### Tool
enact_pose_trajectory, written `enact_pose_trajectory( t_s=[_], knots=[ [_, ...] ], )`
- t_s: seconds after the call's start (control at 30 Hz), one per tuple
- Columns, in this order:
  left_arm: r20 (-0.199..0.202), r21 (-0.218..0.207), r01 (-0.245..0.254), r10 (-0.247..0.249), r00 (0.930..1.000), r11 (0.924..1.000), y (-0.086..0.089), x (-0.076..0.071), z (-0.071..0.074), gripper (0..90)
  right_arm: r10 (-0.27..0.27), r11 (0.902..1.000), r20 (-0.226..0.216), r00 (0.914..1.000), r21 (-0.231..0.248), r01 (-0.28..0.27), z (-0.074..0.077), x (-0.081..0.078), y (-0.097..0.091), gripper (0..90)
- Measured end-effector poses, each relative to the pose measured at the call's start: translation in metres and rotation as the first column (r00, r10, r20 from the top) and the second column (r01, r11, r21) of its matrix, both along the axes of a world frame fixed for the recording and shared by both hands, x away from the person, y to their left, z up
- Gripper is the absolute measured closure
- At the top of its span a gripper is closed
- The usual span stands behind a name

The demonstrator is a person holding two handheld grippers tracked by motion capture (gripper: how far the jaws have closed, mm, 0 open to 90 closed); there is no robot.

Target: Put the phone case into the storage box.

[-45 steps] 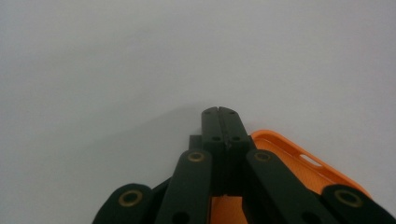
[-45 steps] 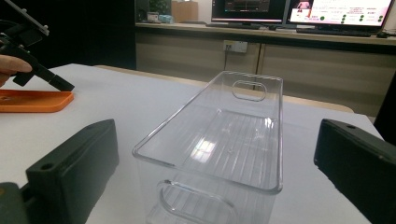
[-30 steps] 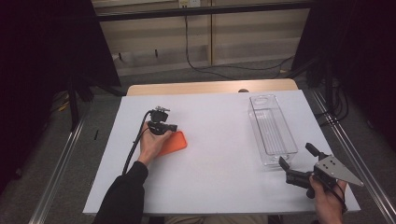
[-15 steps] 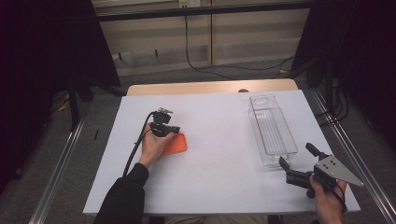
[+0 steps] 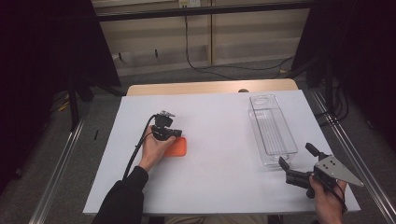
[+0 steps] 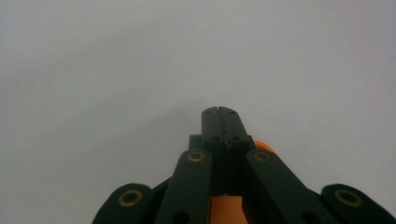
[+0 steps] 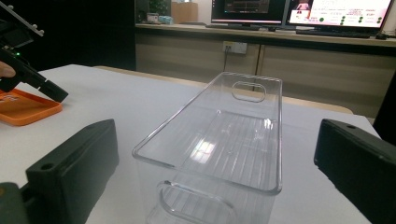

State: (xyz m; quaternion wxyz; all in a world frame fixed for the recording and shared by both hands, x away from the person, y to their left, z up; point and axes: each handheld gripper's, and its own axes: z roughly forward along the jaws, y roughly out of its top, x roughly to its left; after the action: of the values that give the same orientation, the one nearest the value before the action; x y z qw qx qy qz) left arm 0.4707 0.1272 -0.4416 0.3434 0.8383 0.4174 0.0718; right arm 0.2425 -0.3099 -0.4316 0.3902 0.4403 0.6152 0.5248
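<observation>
The left gripper [image 5: 177,134] is hovering clenched over the orange tray [image 5: 178,147], grasping nothing; the right gripper [image 5: 298,162] is gaping wide before the clear bin [image 5: 272,130].

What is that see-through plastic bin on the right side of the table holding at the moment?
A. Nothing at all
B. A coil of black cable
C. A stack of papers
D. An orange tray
A. The clear bin shows only its own ribbed bottom and walls in the right gripper view, and the orange tray lies apart from it on the white table, by the left gripper.
</observation>
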Motion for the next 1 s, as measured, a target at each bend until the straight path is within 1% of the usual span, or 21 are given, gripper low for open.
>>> enact_pose_trajectory(
  t_s=[0.07, 0.1, 0.17, 0.27, 0.37, 0.43, 0.6, 0.67, 0.73, 0.8, 0.87, 0.9, 0.93, 1.0],
  knots=[
    [0.006, -0.009, 0.0, 0.0, 1.0, 1.0, 0.001, -0.002, -0.001, 90.0, 0.0, 1.0, -0.001, 1.0, 0.0, 0.0, 0.0, 0.0, 0.0, 0.0],
    [0.003, -0.012, 0.007, -0.007, 1.0, 0.9999, 0.001, -0.002, -0.001, 90.0, 0.0, 1.0, -0.001, 1.0, -0.001, 0.0, 0.0, 0.0, 0.0, 0.0],
    [-0.005, -0.023, 0.002, -0.002, 1.0, 0.9997, 0.002, -0.003, -0.002, 90.0, 0.0, 1.0, -0.001, 1.0, -0.001, 0.0, 0.0, 0.0, 0.0, 0.0],
    [-0.007, -0.024, 0.017, -0.017, 0.9998, 0.9996, 0.001, -0.007, -0.001, 90.0, 0.001, 1.0, -0.001, 1.0, -0.002, -0.001, 0.0, 0.0, 0.0, 0.0],
    [-0.012, -0.031, 0.021, -0.022, 0.9997, 0.9993, 0.001, -0.009, -0.002, 90.0, 0.003, 1.0, 0.001, 1.0, -0.001, -0.003, 0.0, 0.0, 0.0, 0.0],
    [-0.01, -0.031, 0.023, -0.023, 0.9997, 0.9992, 0.0, -0.01, -0.002, 90.0, 0.004, 1.0, 0.0, 1.0, -0.002, -0.004, 0.0, 0.0, 0.0, 0.0],
    [-0.01, -0.026, 0.045, -0.045, 0.9989, 0.9987, -0.003, -0.015, -0.001, 90.0, 0.006, 1.0, 0.0, 1.0, -0.003, -0.006, 0.0, 0.0, 0.0, 0.0],
    [-0.016, -0.034, 0.05, -0.05, 0.9986, 0.9982, -0.005, -0.017, -0.002, 90.0, 0.006, 1.0, 0.0, 1.0, -0.002, -0.006, 0.0, 0.0, 0.0, 0.0],
    [-0.016, -0.03, 0.054, -0.055, 0.9984, 0.9981, -0.006, -0.018, -0.002, 90.0, 0.008, 1.0, 0.001, 1.0, -0.001, -0.008, 0.0, 0.0, 0.0, 0.0],
    [-0.022, -0.034, 0.069, -0.07, 0.9973, 0.997, -0.005, -0.02, -0.002, 90.0, 0.005, 1.0, 0.0, 1.0, -0.001, -0.005, 0.0, 0.0, 0.0, 0.0],
    [-0.022, -0.035, 0.069, -0.07, 0.9973, 0.997, -0.005, -0.022, -0.002, 90.0, 0.005, 1.0, -0.002, 1.0, -0.003, -0.005, 0.0, 0.0, 0.0, 0.0],
    [-0.024, -0.042, 0.07, -0.071, 0.9971, 0.9966, -0.005, -0.022, -0.002, 90.0, 0.005, 1.0, -0.002, 1.0, -0.004, -0.005, 0.0, 0.0, 0.0, 0.0],
    [-0.029, -0.037, 0.082, -0.083, 0.9961, 0.996, -0.005, -0.023, -0.001, 90.0, 0.005, 1.0, -0.002, 1.0, -0.003, -0.005, 0.0, 0.0, 0.0, 0.0],
    [-0.023, -0.028, 0.085, -0.086, 0.996, 0.996, -0.007, -0.026, -0.001, 90.0, 0.005, 1.0, -0.002, 1.0, -0.002, -0.005, 0.0, 0.0, 0.0, 0.0]
  ],
)
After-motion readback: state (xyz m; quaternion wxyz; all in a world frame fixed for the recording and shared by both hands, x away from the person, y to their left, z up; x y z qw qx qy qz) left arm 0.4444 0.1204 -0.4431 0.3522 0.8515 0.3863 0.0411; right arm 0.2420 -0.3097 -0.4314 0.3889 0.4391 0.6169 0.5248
